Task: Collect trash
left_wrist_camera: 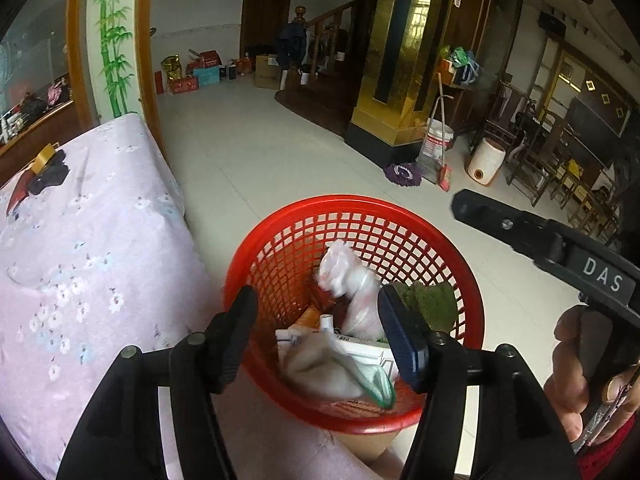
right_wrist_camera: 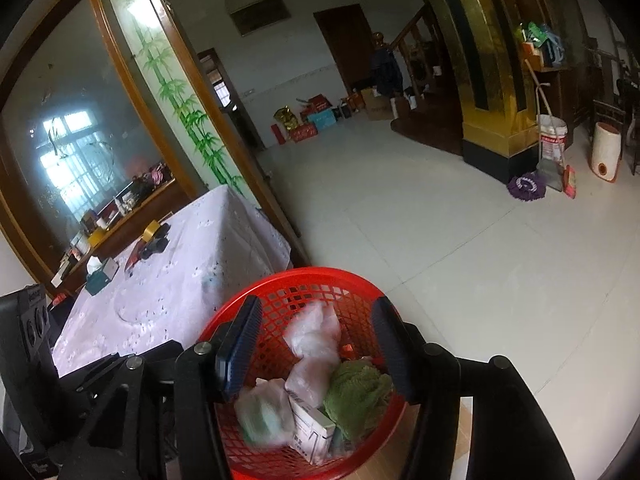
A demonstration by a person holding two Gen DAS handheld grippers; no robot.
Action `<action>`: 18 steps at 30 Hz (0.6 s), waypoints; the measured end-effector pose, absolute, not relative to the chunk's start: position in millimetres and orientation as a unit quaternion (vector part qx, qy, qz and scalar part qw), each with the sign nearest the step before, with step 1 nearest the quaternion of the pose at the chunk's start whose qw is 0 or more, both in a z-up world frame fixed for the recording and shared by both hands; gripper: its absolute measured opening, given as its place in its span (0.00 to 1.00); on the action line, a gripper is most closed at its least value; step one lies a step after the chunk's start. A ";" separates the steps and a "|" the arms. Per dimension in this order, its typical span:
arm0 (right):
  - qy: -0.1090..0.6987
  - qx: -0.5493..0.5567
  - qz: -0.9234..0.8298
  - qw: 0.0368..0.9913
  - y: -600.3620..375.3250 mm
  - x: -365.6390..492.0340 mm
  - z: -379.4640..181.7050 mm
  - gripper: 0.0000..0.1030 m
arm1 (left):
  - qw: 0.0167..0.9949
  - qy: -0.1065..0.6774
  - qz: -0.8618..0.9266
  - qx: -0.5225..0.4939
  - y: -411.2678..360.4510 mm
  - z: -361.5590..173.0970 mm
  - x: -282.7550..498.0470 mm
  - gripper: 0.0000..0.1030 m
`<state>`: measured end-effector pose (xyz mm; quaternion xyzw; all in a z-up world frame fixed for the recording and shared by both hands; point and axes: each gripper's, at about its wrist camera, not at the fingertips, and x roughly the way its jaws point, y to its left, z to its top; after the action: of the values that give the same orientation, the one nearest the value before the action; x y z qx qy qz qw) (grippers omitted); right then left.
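Red basket [left_wrist_camera: 420, 216] directly below my grippers, just right of cloth-covered surface [left_wrist_camera: 80, 240]. Inside: white plastic bag [left_wrist_camera: 352, 280], green cloth [right_wrist_camera: 356, 396], small carton [right_wrist_camera: 312, 428], crumpled pale bag [left_wrist_camera: 320, 368]. Left gripper [left_wrist_camera: 316, 336] spread wide, holding nothing, fingers over basket mouth. Right gripper [right_wrist_camera: 316, 352] spread wide too, nothing held. Tape roll [left_wrist_camera: 45, 157] on surface, far left ahead. Mop head [left_wrist_camera: 402, 173] on floor beyond basket.
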<state>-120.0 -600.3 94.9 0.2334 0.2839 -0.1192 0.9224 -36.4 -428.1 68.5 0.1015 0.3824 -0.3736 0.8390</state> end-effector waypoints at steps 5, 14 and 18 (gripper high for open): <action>0.273 0.219 -0.154 0.924 -589.7 -140.7 106.5 0.74 | 0.861 0.352 -0.350 0.107 -404.5 79.3 -51.8 0.73; 0.260 0.141 -0.244 0.923 -529.6 -175.5 114.0 0.94 | 0.896 0.295 -0.306 0.129 -341.2 87.5 -91.2 0.84; 0.261 0.102 -0.279 0.919 -497.4 -190.9 112.0 1.00 | 0.910 0.274 -0.284 0.131 -304.4 84.8 -111.9 0.91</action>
<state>-190.9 -497.4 112.0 0.1022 0.2612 -0.2787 0.9185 -111.9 -304.4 84.8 0.1314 0.2737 -0.2835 0.9096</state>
